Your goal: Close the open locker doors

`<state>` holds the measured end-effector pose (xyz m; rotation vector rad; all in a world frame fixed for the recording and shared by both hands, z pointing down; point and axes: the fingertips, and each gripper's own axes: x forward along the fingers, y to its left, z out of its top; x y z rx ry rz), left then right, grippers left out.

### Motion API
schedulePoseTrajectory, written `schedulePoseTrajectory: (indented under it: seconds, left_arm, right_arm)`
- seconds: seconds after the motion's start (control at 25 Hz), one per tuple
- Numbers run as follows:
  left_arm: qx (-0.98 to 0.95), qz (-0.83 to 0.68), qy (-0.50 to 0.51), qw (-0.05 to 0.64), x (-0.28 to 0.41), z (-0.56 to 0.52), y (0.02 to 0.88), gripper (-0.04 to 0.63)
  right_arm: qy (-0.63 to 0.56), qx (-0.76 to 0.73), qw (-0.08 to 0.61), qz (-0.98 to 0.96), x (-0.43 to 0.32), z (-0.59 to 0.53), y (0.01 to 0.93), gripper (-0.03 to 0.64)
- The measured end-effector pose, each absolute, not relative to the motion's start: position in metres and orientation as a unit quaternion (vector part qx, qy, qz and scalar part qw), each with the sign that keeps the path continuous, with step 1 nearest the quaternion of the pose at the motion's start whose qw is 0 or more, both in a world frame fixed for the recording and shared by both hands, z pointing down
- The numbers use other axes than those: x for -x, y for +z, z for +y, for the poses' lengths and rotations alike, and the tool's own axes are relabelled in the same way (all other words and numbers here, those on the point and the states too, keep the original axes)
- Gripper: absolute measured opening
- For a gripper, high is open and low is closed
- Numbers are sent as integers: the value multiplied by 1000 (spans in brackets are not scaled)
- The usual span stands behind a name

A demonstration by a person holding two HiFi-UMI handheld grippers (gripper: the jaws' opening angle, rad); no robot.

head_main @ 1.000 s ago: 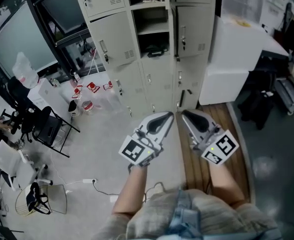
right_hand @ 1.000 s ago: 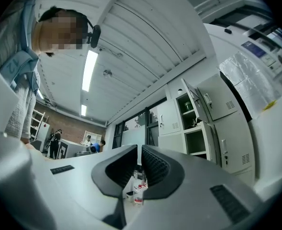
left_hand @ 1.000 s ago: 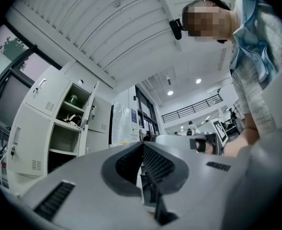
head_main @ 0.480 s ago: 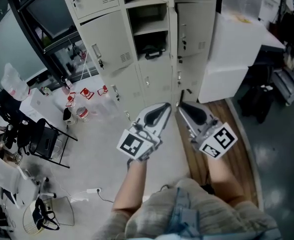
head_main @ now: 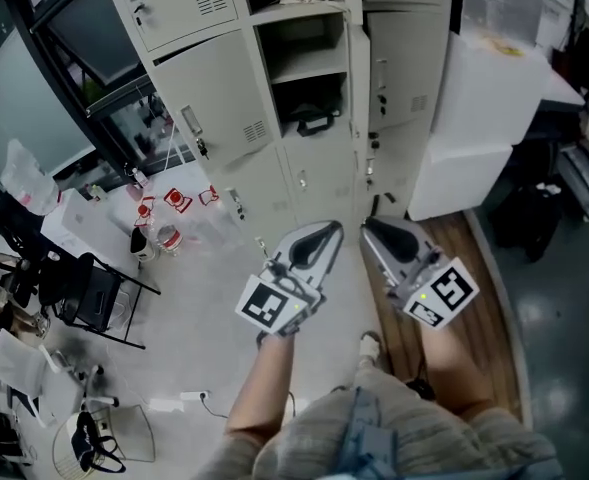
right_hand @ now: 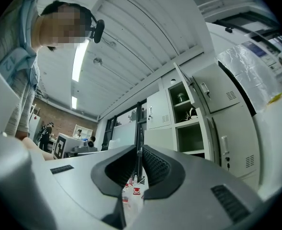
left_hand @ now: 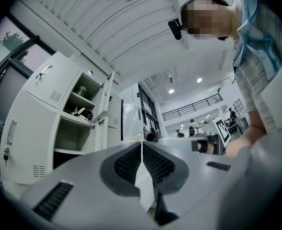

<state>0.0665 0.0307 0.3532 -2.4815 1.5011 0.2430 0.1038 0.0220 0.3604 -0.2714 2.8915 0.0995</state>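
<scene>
While the person stands on the pale floor, the bank of grey lockers (head_main: 224, 98) fills the top centre of the head view. Its middle column has two open compartments (head_main: 309, 63) stacked one above the other. The open doors (head_main: 360, 68) belonging to them show edge-on along the right side of that column, swung out toward the camera. A dark object (head_main: 314, 123) lies in the lower compartment; what it is cannot be made out.

Both tools are held low in the centre of the frame, side by side and pointing up at the lockers, well apart from them. The left gripper (head_main: 334, 231) is clenched, its two jaws pressed together with nothing between them. The right gripper (head_main: 367, 227) is likewise closed and empty, with only a thin slit showing between its ribbed pads in its own view.

Bottles with red labels (head_main: 174, 203) stand on the floor at the left of the lockers, a black folding chair (head_main: 94, 278) sits at the left edge, and a white cabinet (head_main: 484, 118) stands at the upper right.
</scene>
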Motion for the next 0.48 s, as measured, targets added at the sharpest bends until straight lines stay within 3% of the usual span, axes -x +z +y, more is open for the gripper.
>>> schedulePoseTrajectory:
  seconds: [0.48]
  left_arm:
    - [841,527,76,95,-36,-90,360,5]
  right_arm:
    - [24,79,98,992,-73,-99,370,35]
